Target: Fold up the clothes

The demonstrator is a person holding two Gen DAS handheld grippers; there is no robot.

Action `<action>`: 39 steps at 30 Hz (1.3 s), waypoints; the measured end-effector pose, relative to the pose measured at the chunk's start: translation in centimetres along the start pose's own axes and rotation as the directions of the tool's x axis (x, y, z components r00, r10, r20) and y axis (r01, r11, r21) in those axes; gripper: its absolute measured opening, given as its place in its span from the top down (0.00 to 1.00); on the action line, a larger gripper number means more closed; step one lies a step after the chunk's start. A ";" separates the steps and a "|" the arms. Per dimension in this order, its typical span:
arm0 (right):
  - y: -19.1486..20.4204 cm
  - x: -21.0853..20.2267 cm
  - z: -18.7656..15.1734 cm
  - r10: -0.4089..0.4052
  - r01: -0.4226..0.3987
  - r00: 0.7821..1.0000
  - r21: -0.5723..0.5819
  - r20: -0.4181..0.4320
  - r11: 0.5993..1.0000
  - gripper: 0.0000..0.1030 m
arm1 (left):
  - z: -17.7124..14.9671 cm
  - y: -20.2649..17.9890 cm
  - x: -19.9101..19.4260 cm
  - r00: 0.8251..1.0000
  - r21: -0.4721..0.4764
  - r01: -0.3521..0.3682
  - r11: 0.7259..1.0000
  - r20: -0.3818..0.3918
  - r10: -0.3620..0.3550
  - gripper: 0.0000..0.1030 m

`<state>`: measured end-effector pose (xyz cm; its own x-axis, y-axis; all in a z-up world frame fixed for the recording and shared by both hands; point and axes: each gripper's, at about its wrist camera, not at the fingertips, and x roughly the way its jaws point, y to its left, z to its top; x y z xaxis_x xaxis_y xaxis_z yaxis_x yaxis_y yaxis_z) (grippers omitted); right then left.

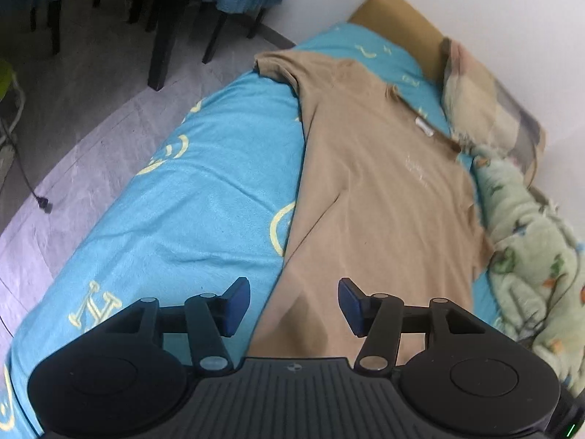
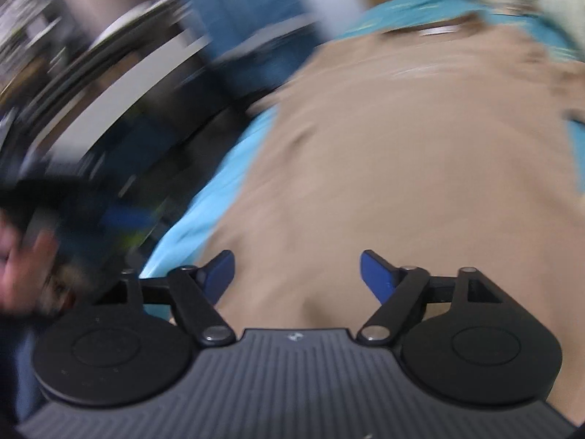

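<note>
Left wrist view: left gripper (image 1: 294, 305) low in frame, blue pads (image 1: 237, 303) spread wide, nothing between them, hovering above the near hem of a tan T-shirt (image 1: 376, 190). Shirt spread lengthwise on a turquoise bedspread (image 1: 204, 197) with pale yellow prints, collar and white neck label (image 1: 424, 126) toward the far end, one sleeve (image 1: 278, 64) reaching out to the left near the bed's edge. Left side edge of the shirt running diagonally from the sleeve down toward the left pad. Along the shirt's right side, touching it, a pale green printed fleece blanket (image 1: 530, 241); beyond that a pillow (image 1: 486, 106) against the white wall, beside a mustard-brown headboard (image 1: 398, 18). Left of the bed, grey floor (image 1: 73, 146) with a black cable, dark table legs (image 1: 164, 25) and blue cloth-covered furniture at the far side.

Right wrist view: heavily motion-blurred. Right gripper (image 2: 297, 274) also spread wide, blue pads (image 2: 219, 274) apart and holding nothing, poised over the same tan T-shirt (image 2: 402, 164), which fills most of the frame. Strip of turquoise bedspread (image 2: 204, 205) showing to the left of the shirt and again at the top near the collar. At far left, a blurred hand (image 2: 22, 270) beside a dark shape with blue in it, too smeared to identify. Background furniture unreadable.
</note>
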<state>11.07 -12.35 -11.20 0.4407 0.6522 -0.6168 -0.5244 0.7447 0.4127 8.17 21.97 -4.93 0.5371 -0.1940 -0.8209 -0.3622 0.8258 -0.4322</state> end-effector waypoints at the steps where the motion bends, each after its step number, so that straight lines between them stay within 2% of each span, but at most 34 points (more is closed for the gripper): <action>1: 1.2 0.4 -0.4 0.040 -0.041 0.999 -0.050 -0.026 0.998 0.25 | -0.1 -0.1 -0.2 1.000 -0.003 -0.002 1.000 0.007 0.002 0.45; 4: 4.6 1.9 -1.5 0.104 -0.120 0.991 -0.202 -0.089 0.972 0.27 | -0.4 -0.4 -0.7 1.000 -0.012 -0.006 1.000 0.028 0.007 0.46; 7: 6.2 4.2 -2.8 0.043 -0.085 0.988 -0.285 -0.149 0.955 0.31 | -0.2 -0.4 -0.1 0.999 0.006 -0.030 1.000 0.025 0.029 0.45; 9: 6.2 4.6 -3.1 0.013 -0.056 0.989 -0.294 -0.147 0.954 0.56 | -0.1 -0.4 0.9 1.000 0.040 -0.029 0.999 -0.001 0.029 0.43; 10: 6.0 4.5 -3.1 0.007 -0.045 0.991 -0.286 -0.133 0.957 0.65 | -0.2 -0.7 1.2 0.999 0.068 -0.036 0.997 -0.018 0.037 0.41; 11: 5.8 4.4 -3.0 0.002 -0.035 0.993 -0.275 -0.118 0.961 0.84 | -0.3 -1.1 1.6 0.998 0.097 -0.042 0.994 -0.035 0.046 0.39; 12: 5.0 3.7 -2.4 0.008 -0.028 0.996 -0.217 -0.094 0.976 0.89 | -0.4 -1.3 2.0 0.998 0.112 -0.046 0.993 -0.044 0.051 0.39; 15: 3.0 1.6 -1.2 0.017 -0.019 0.999 -0.062 -0.031 0.998 0.94 | -0.5 -1.8 3.1 0.995 0.156 -0.057 0.986 -0.068 0.068 0.39; 18: 1.7 0.4 -0.9 -0.021 0.021 1.000 -0.005 -0.020 1.000 0.94 | 0.0 -0.9 4.2 0.991 0.118 -0.095 0.988 -0.084 0.105 0.39; 23: -0.2 -0.3 -1.5 -0.131 0.133 0.991 0.061 -0.036 0.989 0.95 | 0.5 0.2 5.4 0.982 0.083 -0.142 0.986 -0.116 0.151 0.39; 28: -2.2 -0.9 -2.0 -0.235 0.241 0.970 0.128 -0.058 0.962 0.95 | -0.1 -1.0 6.0 0.983 0.123 -0.113 0.986 -0.132 0.129 0.41; 30: -3.3 -1.1 -2.1 -0.248 0.256 0.967 0.180 -0.064 0.950 0.95 | -0.3 -1.4 6.5 0.982 0.129 -0.103 0.986 -0.142 0.121 0.44; 33: -3.9 -1.2 -2.0 -0.223 0.232 0.973 0.227 -0.067 0.946 0.94 | -0.8 -2.0 7.3 0.980 0.140 -0.080 0.987 -0.173 0.103 0.48; 39: -4.5 -1.4 -1.7 -0.133 0.145 0.989 0.292 -0.062 0.945 0.91 | -2.3 -3.6 8.3 0.972 0.189 -0.025 0.982 -0.225 0.068 0.46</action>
<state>11.62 -16.84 -13.33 0.4601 0.5376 -0.7066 -0.2187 0.8400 0.4966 12.20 16.15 -11.01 0.3259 -0.2511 -0.9114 -0.2251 0.9157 -0.3328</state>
